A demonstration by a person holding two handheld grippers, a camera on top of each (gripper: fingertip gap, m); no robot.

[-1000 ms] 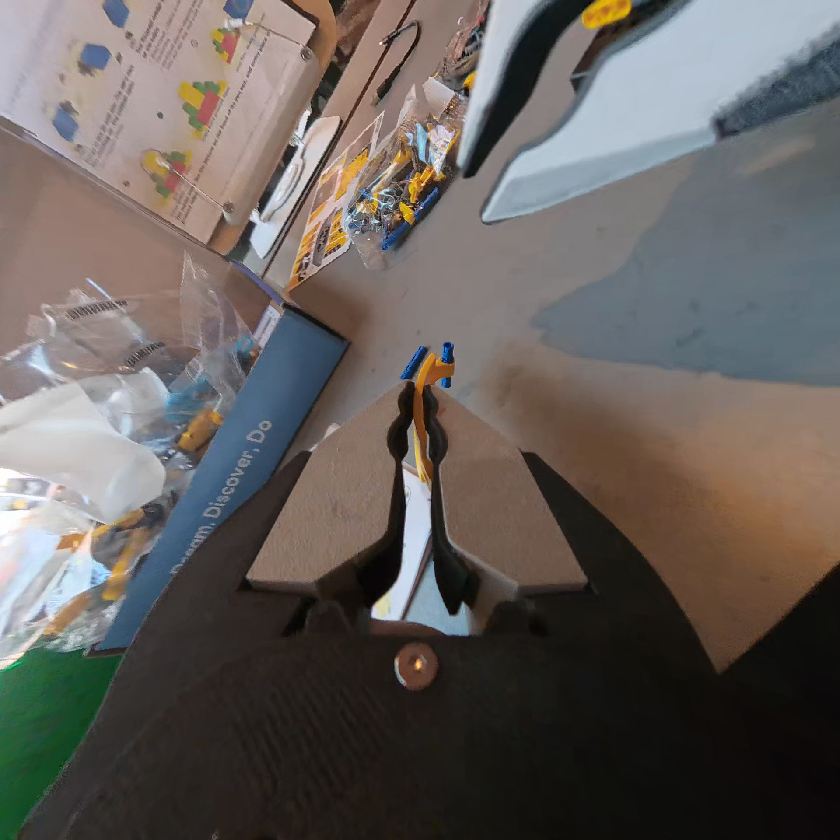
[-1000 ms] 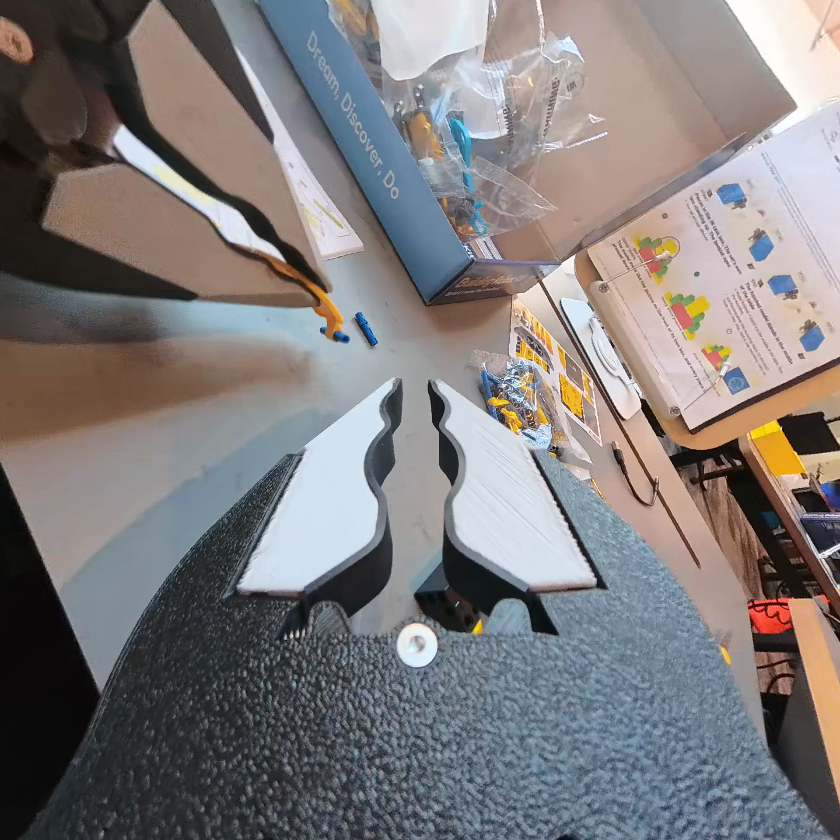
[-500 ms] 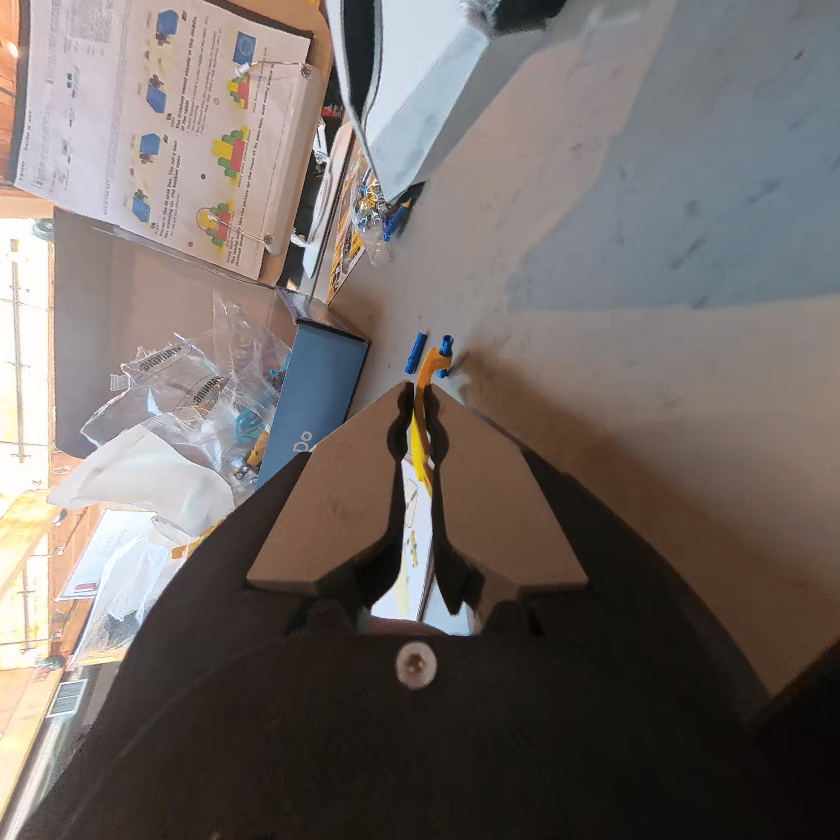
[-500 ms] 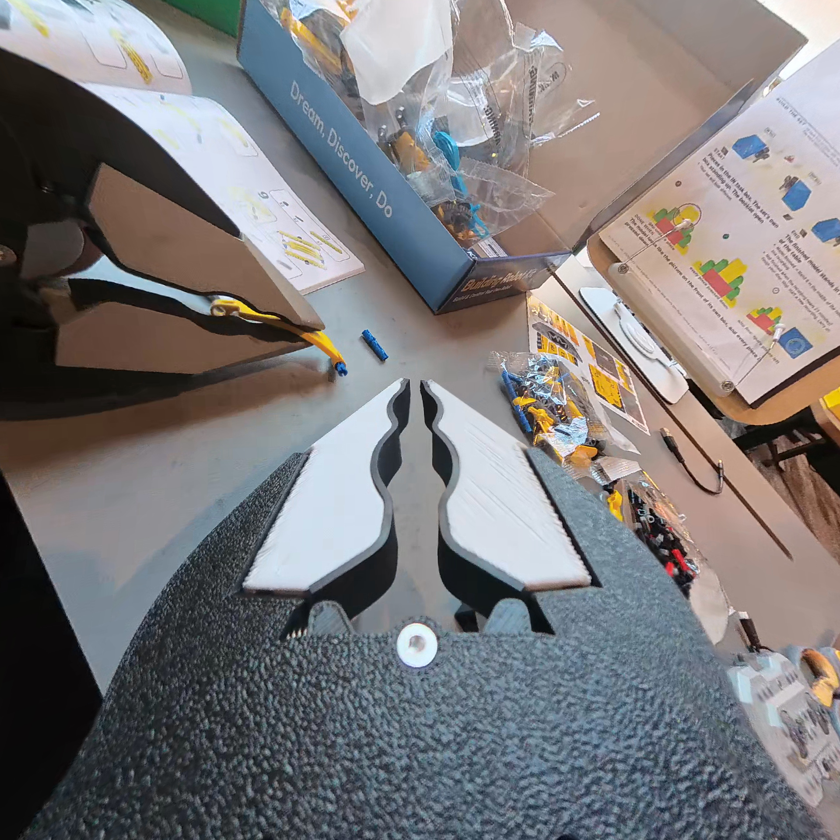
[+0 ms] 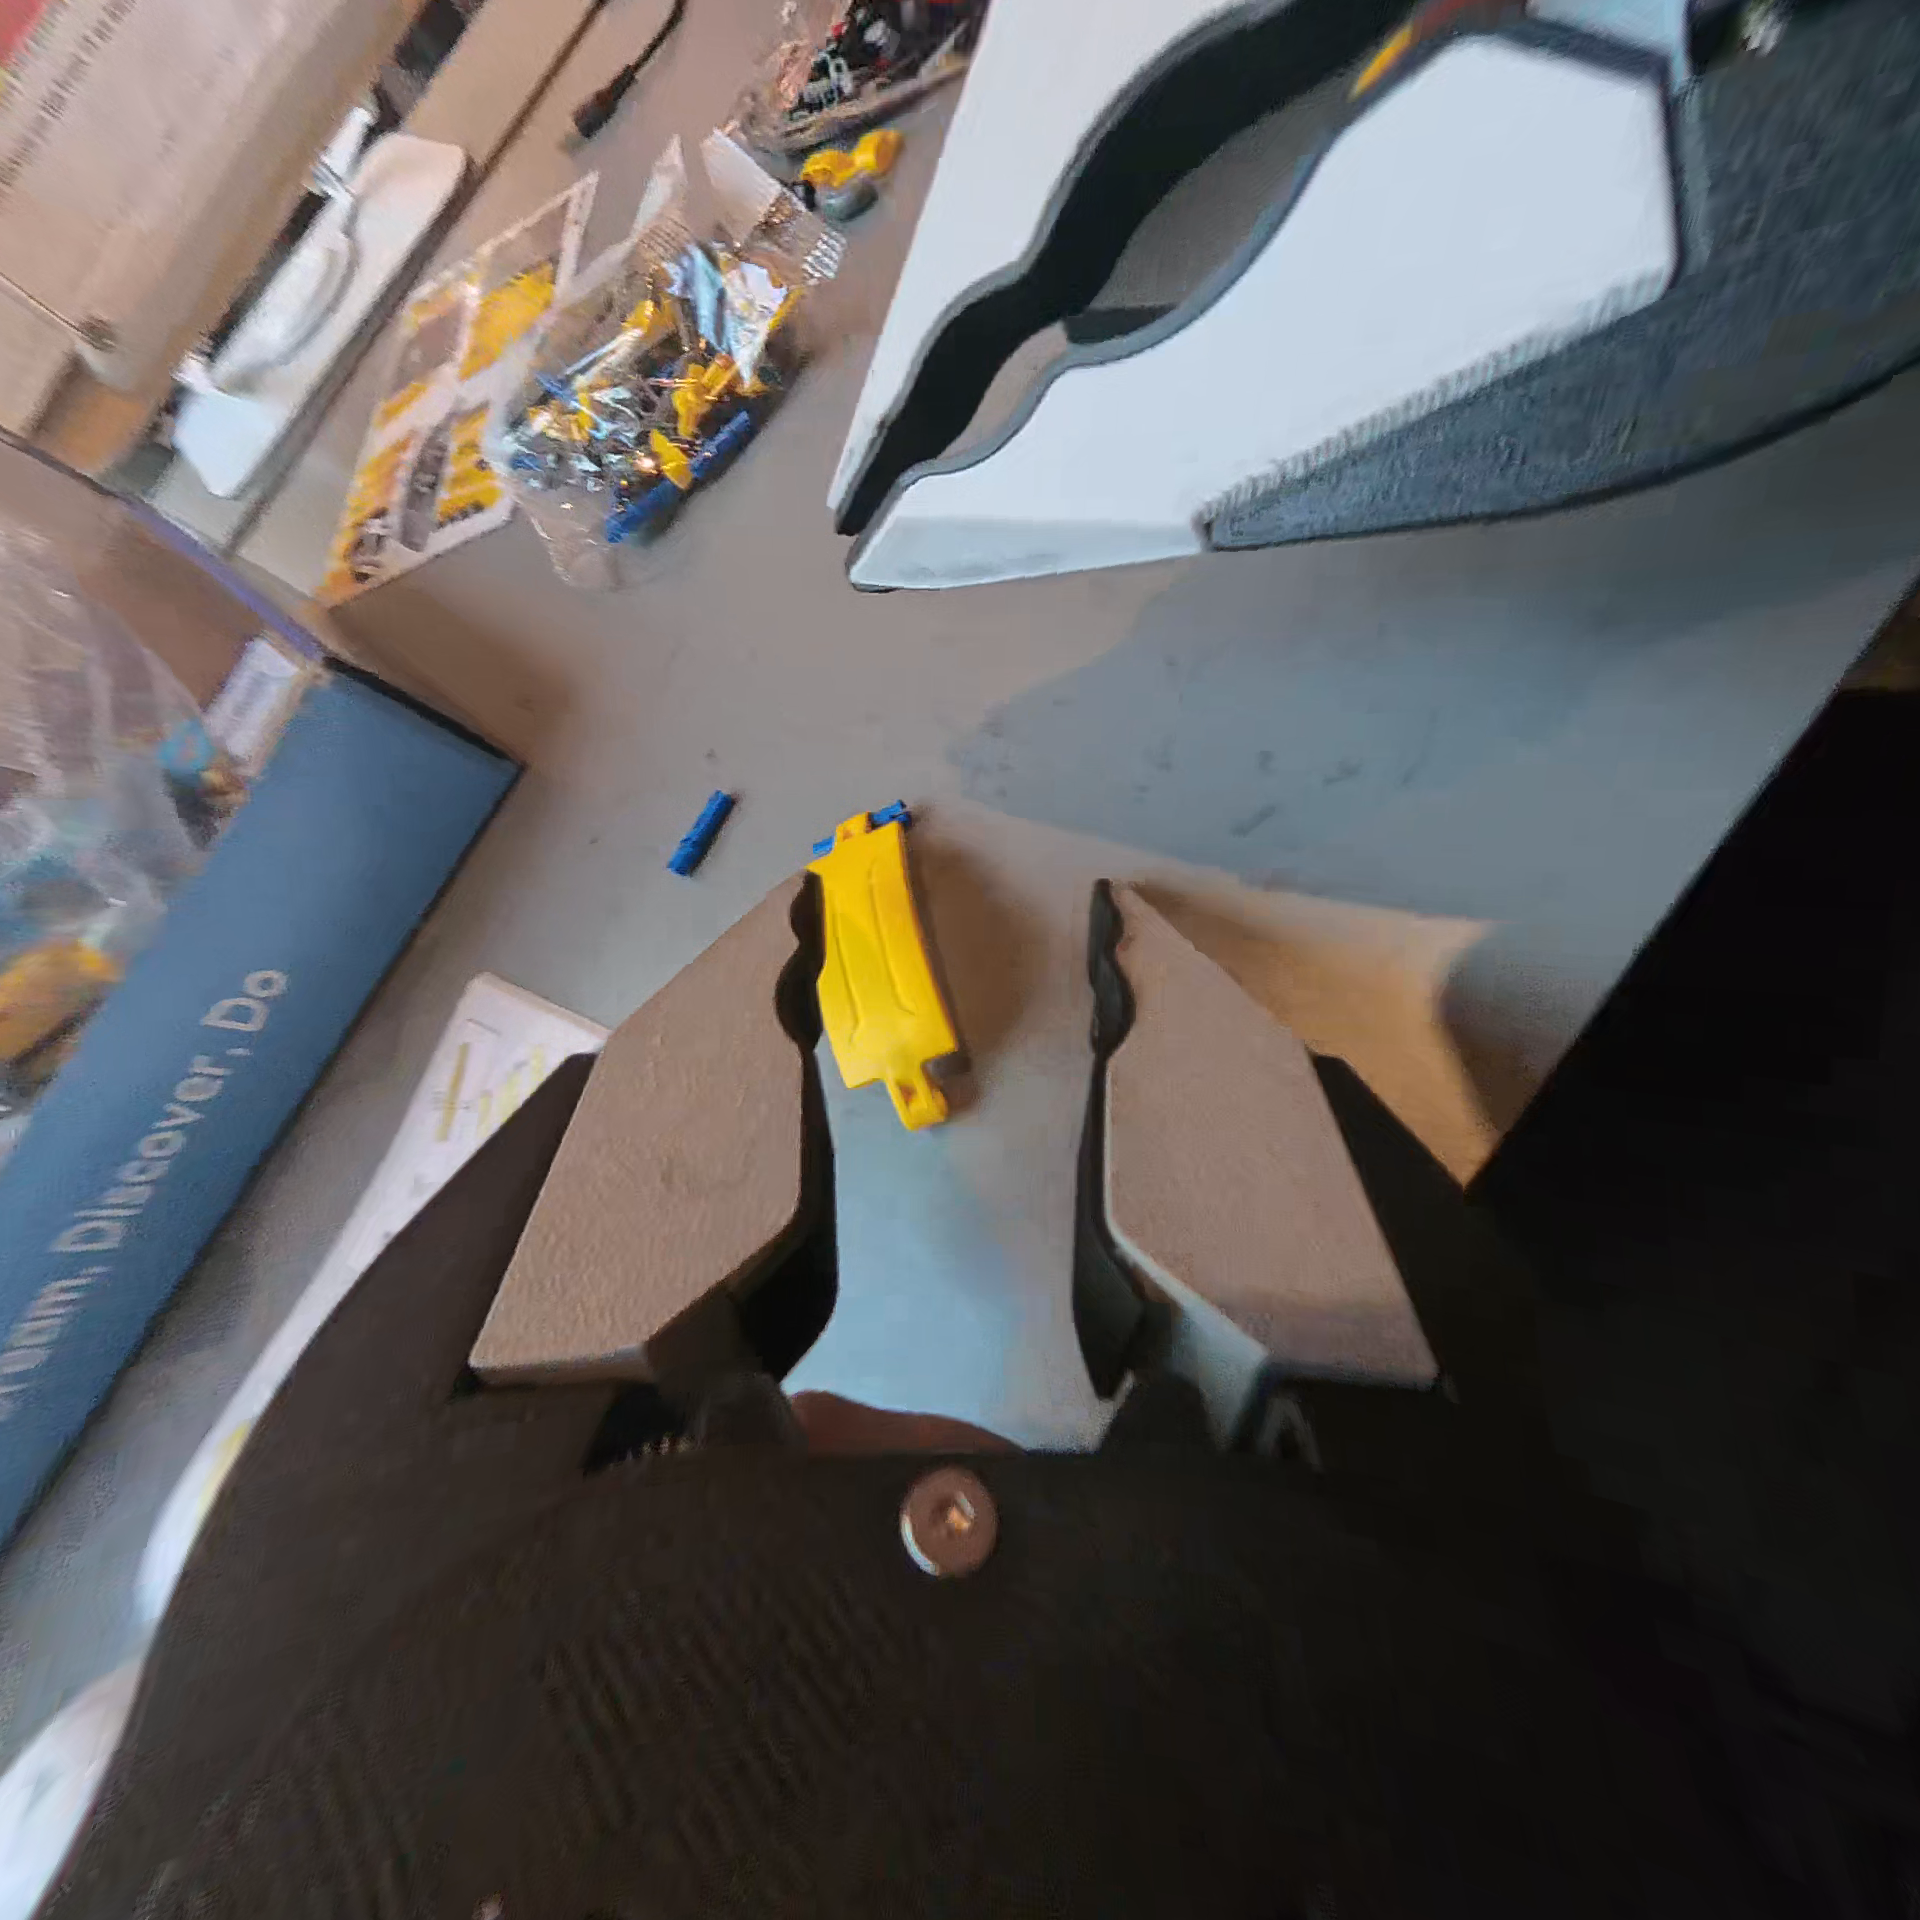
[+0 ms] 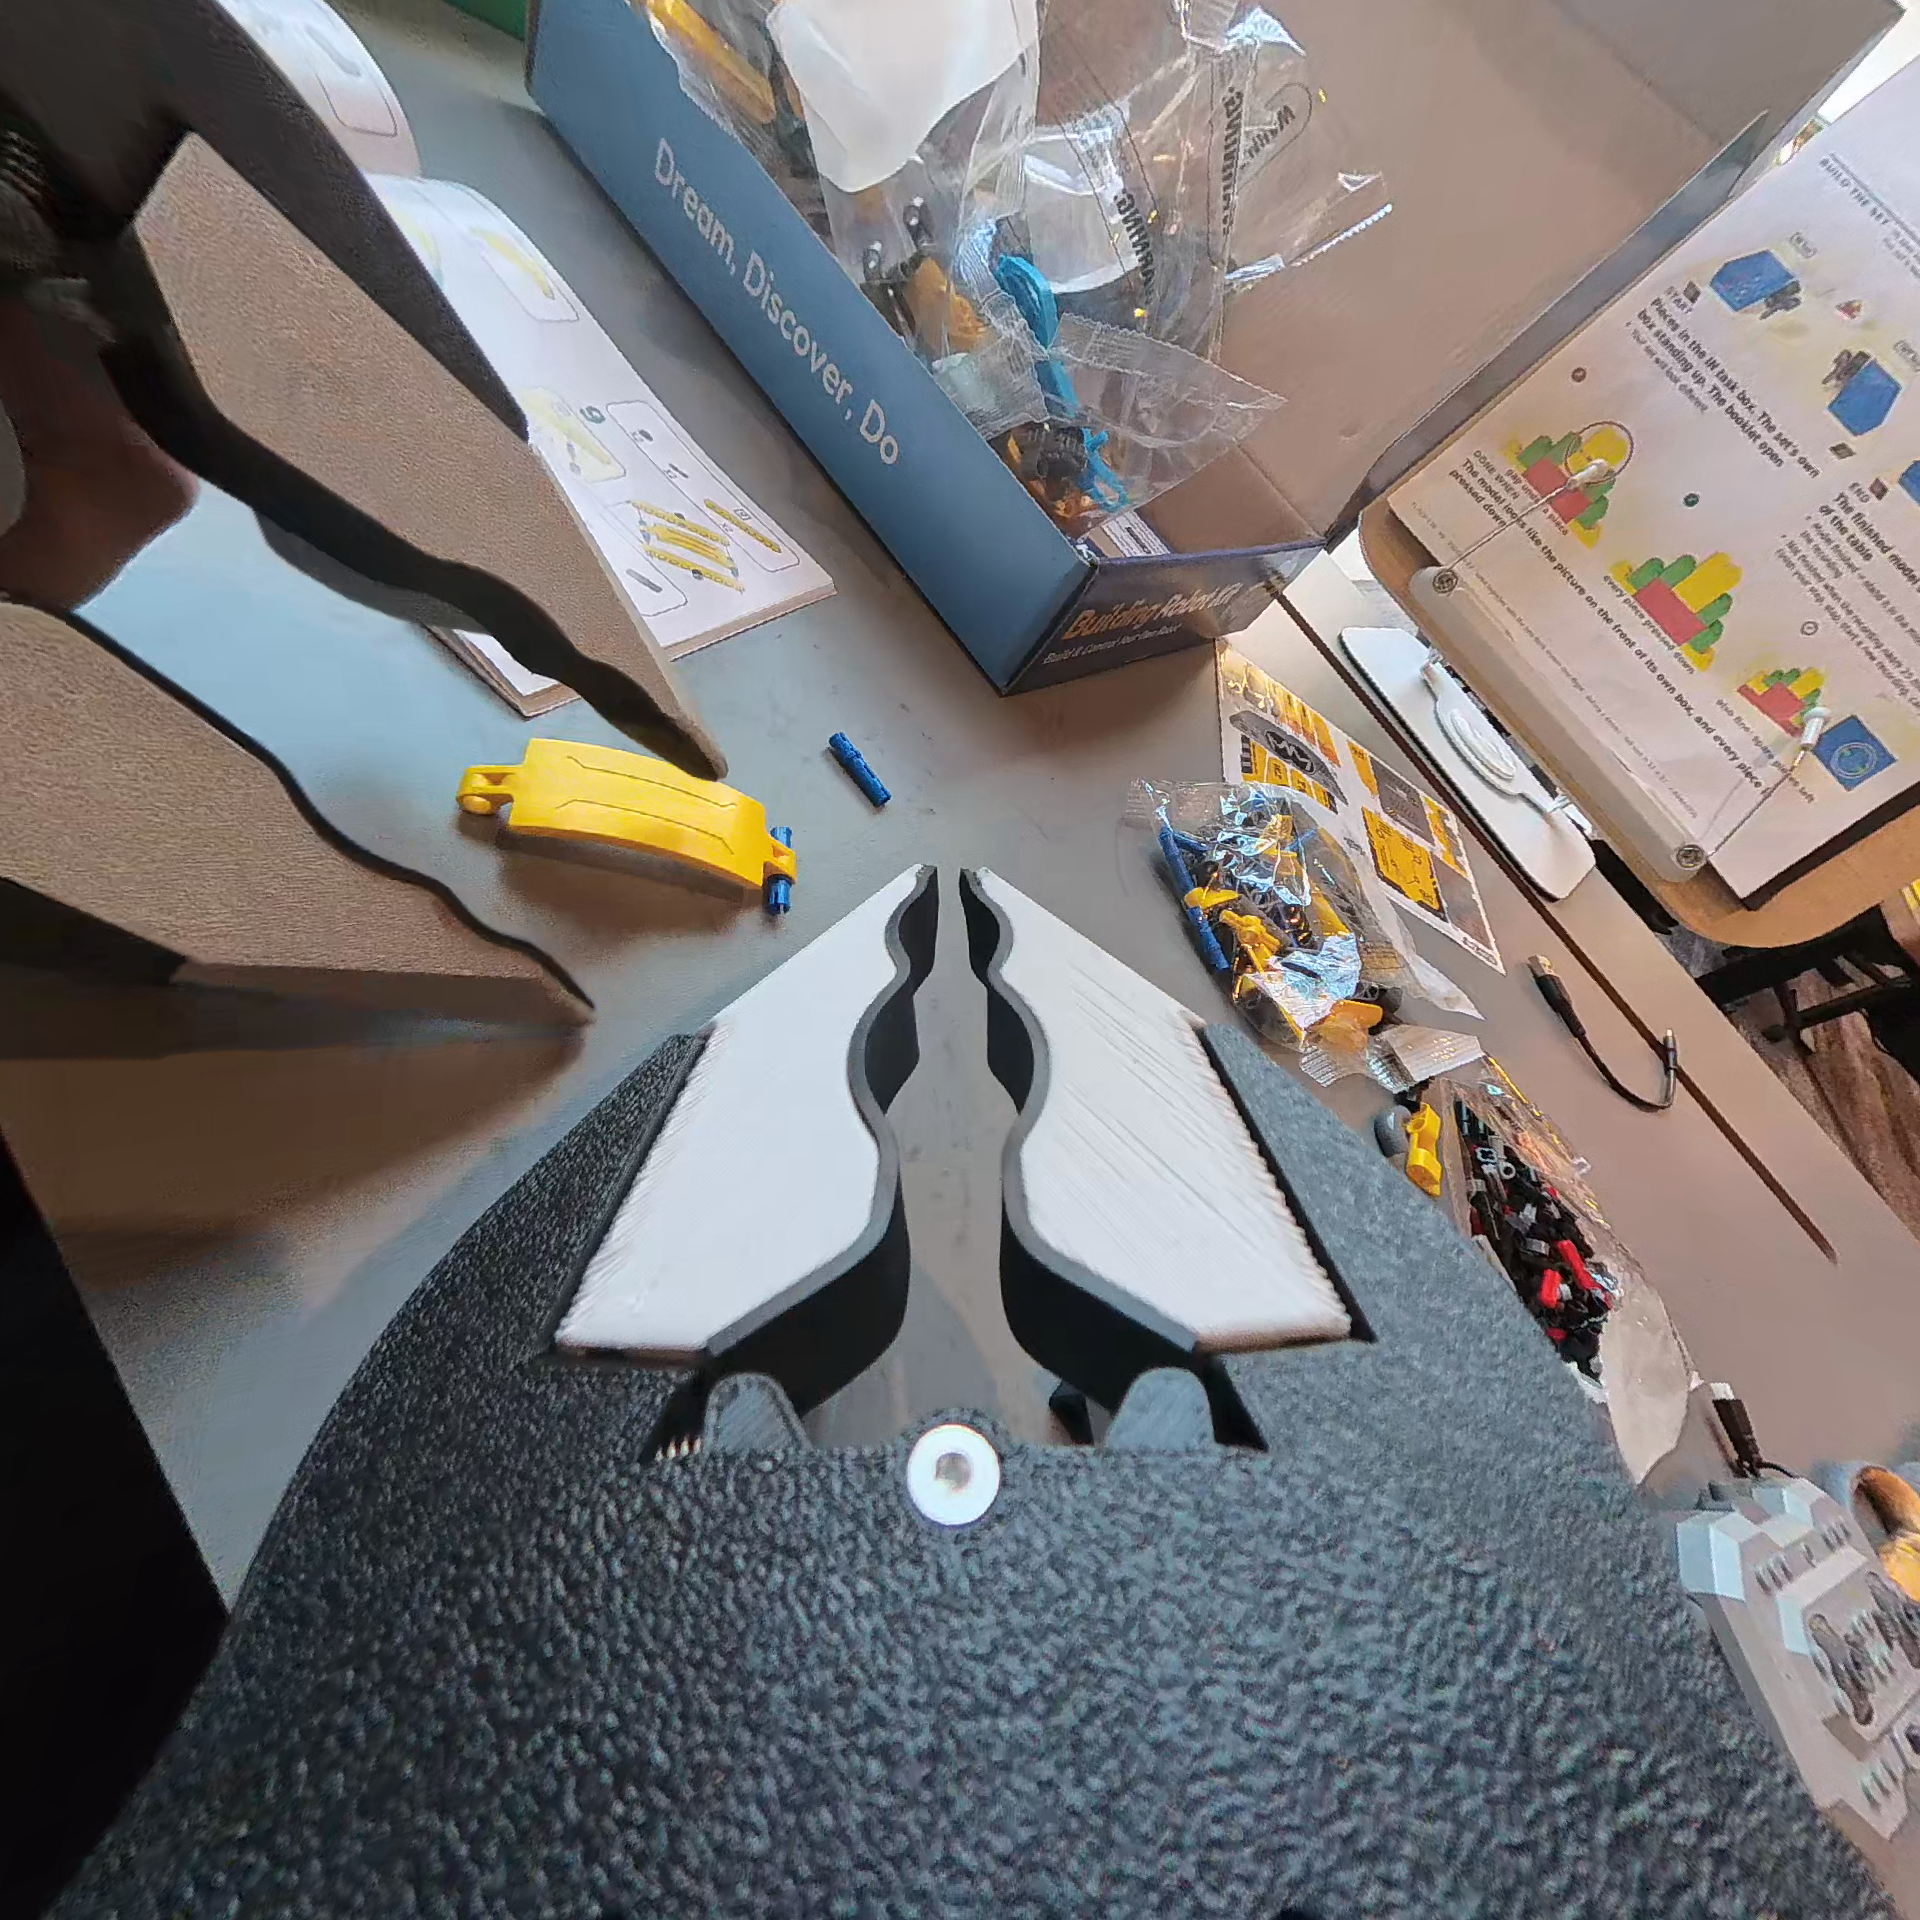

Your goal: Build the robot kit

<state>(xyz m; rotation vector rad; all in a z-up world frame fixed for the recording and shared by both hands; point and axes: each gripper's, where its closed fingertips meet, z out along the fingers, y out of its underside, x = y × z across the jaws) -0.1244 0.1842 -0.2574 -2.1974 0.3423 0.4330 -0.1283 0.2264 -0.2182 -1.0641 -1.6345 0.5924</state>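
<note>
— What do we see, left to right?

— The blue box (image 5: 239,935) fills our left edge, its bags blurred, with a booklet (image 5: 468,1101) half hidden under our left gripper (image 5: 951,899). Bare worktop (image 5: 1299,727) lies ahead, running to a dark edge at far right.

— The left gripper?

— Released, jaws wide. A second ago it pinched the yellow panel (image 5: 883,977); now that lies flat on the worktop between the fingers, against the left one. A blue pin (image 5: 701,831) lies just beside it, apart.

— And the right gripper (image 6: 948,883)?

— Nearly closed on nothing, tips just apart, near the panel's pinned end. A parts bag (image 6: 1268,925) lies to its right.
</note>
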